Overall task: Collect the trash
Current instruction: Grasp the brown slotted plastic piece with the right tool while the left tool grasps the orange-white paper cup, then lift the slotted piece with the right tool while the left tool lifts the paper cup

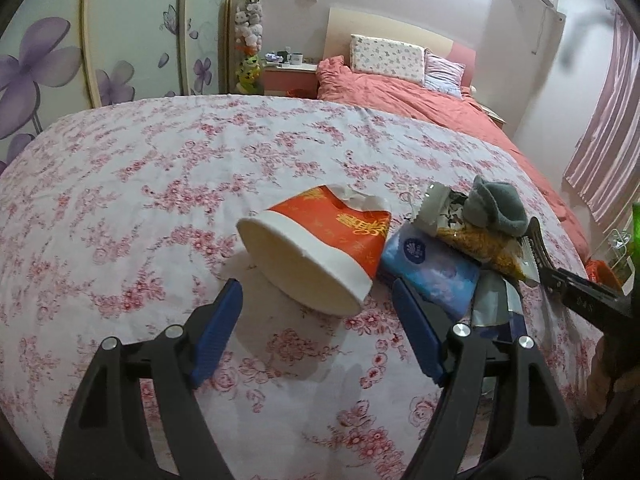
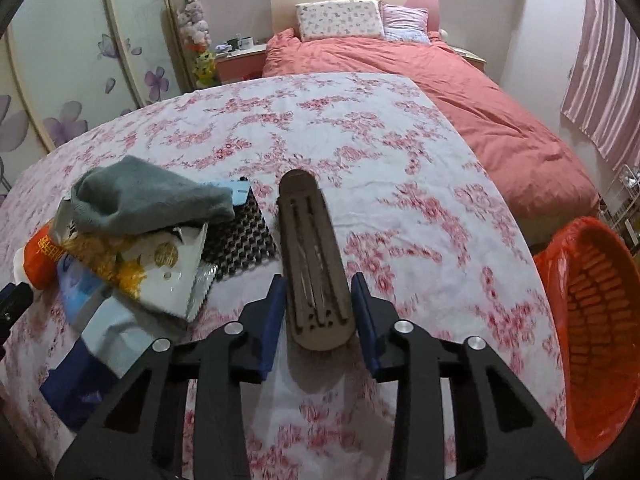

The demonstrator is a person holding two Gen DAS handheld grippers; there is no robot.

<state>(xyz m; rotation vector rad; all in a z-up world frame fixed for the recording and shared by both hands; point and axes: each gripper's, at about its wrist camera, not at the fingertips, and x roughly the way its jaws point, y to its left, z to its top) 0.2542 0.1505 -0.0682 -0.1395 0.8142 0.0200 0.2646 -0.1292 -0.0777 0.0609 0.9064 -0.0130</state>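
Paper cup (image 1: pixel 320 248), fuzzy grey sock (image 2: pixel 148 196), glossy wrapper (image 2: pixel 160 276)

**flowered cloth surface and what lies on it**

a surface under a white cloth with pink flowers (image 1: pixel 168 184) carries a tipped orange paper cup (image 1: pixel 320 240), with a blue tissue pack (image 1: pixel 430 268) just right of it. a brown oblong case (image 2: pixel 314 260) lies on the cloth right of a dark woven mat (image 2: pixel 240 236).
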